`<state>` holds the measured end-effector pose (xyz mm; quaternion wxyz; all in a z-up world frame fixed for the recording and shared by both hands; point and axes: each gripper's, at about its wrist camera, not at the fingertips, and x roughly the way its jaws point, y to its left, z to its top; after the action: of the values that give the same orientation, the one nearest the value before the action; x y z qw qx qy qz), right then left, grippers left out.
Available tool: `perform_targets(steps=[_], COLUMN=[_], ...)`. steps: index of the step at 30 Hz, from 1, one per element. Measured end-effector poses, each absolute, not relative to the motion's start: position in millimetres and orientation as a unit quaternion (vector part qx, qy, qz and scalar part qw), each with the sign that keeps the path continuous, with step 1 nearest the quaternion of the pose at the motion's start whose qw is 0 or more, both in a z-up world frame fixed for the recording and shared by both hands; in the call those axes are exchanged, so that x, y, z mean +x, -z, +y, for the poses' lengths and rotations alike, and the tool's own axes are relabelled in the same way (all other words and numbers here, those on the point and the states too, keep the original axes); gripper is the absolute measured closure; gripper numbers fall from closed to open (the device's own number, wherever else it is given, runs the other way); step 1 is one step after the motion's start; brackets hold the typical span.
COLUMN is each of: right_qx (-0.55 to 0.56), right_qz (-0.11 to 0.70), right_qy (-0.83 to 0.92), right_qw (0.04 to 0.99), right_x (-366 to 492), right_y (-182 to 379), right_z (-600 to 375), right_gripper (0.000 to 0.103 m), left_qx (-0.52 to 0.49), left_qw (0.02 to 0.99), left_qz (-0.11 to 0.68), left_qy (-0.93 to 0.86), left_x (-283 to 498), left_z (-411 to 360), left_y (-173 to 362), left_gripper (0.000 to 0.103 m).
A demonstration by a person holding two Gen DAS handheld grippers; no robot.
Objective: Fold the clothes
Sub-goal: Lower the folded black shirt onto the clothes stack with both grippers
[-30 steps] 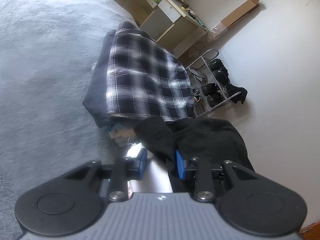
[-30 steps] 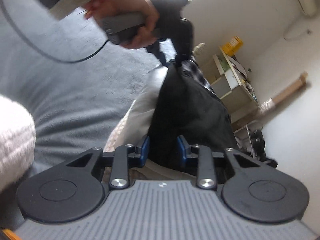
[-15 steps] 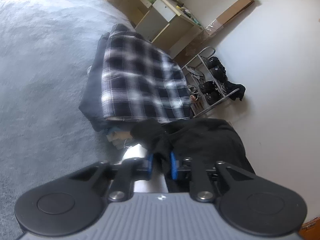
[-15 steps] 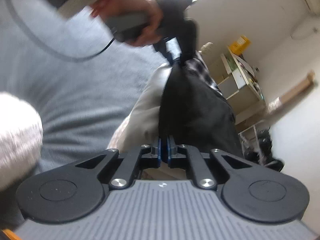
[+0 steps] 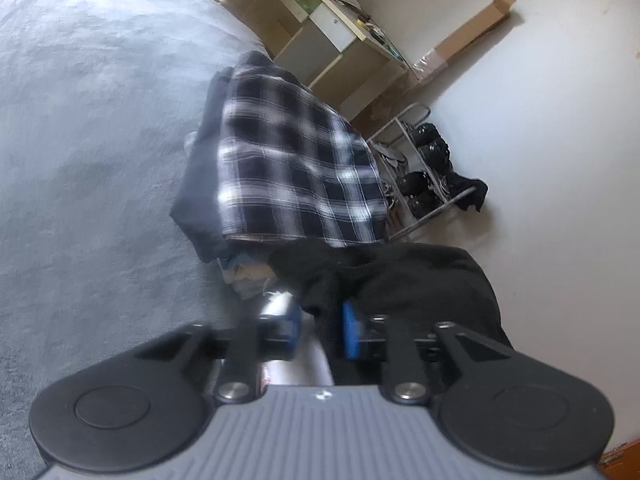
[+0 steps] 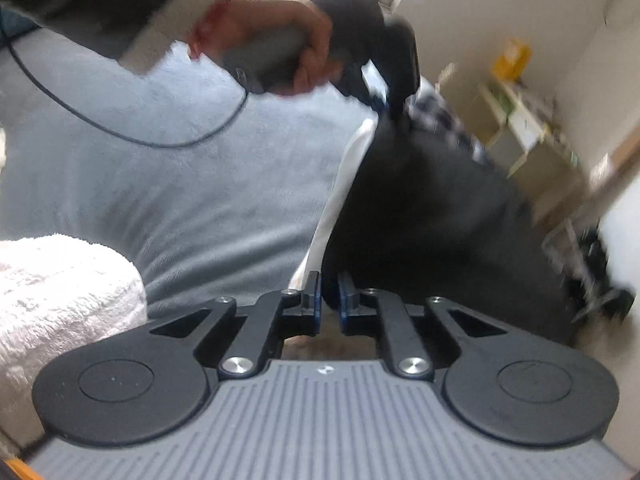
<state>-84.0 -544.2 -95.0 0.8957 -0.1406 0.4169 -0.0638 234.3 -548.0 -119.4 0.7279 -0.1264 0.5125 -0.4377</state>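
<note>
A black garment [image 5: 420, 280] hangs over the bed's edge in front of my left gripper [image 5: 320, 324]. Its jaws are opening, with a fold of the black cloth between the blue pads [image 5: 350, 328] and a gap on the left side. In the right wrist view the same black garment [image 6: 420, 220] stretches from the left gripper [image 6: 386, 108], held by a person's hand [image 6: 280, 40], down to my right gripper [image 6: 329, 304]. The right jaws are opening a little, with the garment's lower corner at their tips. A white cloth [image 6: 340, 184] lies under the black one.
A folded plaid shirt [image 5: 296, 168] tops a pile of clothes on the grey bed cover [image 5: 100, 140]. Past the bed stand a shelf unit [image 5: 332, 40], a shoe rack [image 5: 424, 168] and a cardboard box [image 5: 472, 28] against the wall. A fluffy white cloth [image 6: 60, 280] sits at the near left.
Both grippers closed on the black garment half a second ago and have since parted again. The right gripper rolled, and the left hand now sits higher in its view.
</note>
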Motion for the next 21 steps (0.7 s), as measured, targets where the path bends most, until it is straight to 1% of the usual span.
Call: perform_targets(steps=[1, 2, 3, 5, 7, 9, 11, 12, 13, 15, 17, 19, 21], right_qx=[-0.114, -0.081, -0.048, 0.018, 0.066, 0.112, 0.155, 0.164, 0.17, 0.175, 0.187, 0.207, 0.212], right_qz=[0.416, 0.411, 0.405, 0.387, 0.342, 0.283, 0.226, 0.209, 0.196, 0.189, 0.197, 0.226, 0.25], right_qy=[0.063, 0.06, 0.057, 0.049, 0.062, 0.111, 0.166, 0.189, 0.209, 0.231, 0.252, 0.272, 0.296], right_qw=[0.9, 0.906, 0.911, 0.921, 0.935, 0.946, 0.947, 0.945, 0.943, 0.938, 0.929, 0.912, 0.897], right_x=[-86.6, -92.0, -97.8, -109.3, -122.4, -133.6, -142.2, -142.5, -141.5, -139.4, -138.9, -141.3, -152.4], right_y=[93.2, 88.5, 83.4, 72.1, 57.6, 45.5, 37.3, 37.4, 39.8, 52.8, 70.0, 91.2, 102.9], right_z=[-547.2, -552.1, -557.3, -569.1, -587.4, -613.3, -640.9, -651.4, -661.2, -672.2, -680.9, -683.8, -678.9], right_gripper=[0.085, 0.077, 0.074, 0.074, 0.074, 0.074, 0.074, 0.074, 0.074, 0.074, 0.075, 0.077, 0.077], left_qx=[-0.129, -0.13, -0.133, -0.137, -0.119, -0.09, -0.029, 0.002, 0.03, 0.085, 0.122, 0.124, 0.112], left_qw=[0.73, 0.736, 0.742, 0.765, 0.786, 0.79, 0.773, 0.761, 0.748, 0.718, 0.708, 0.711, 0.709], left_qz=[0.51, 0.504, 0.498, 0.47, 0.422, 0.376, 0.335, 0.313, 0.305, 0.288, 0.306, 0.318, 0.327], left_qy=[0.437, 0.433, 0.428, 0.42, 0.435, 0.476, 0.538, 0.568, 0.589, 0.627, 0.625, 0.615, 0.615], left_x=[236.2, 237.3, 237.8, 233.5, 219.3, 194.3, 154.6, 134.6, 116.1, 79.1, 62.7, 63.8, 68.0], left_z=[-542.3, -534.5, -526.8, -507.7, -496.9, -495.7, -508.8, -515.5, -521.2, -532.5, -540.7, -537.5, -529.6], left_y=[117.9, 115.9, 113.3, 99.6, 79.0, 58.0, 46.1, 40.1, 44.8, 54.7, 78.3, 94.9, 99.9], left_gripper=[0.062, 0.059, 0.059, 0.059, 0.059, 0.057, 0.055, 0.054, 0.053, 0.049, 0.049, 0.049, 0.049])
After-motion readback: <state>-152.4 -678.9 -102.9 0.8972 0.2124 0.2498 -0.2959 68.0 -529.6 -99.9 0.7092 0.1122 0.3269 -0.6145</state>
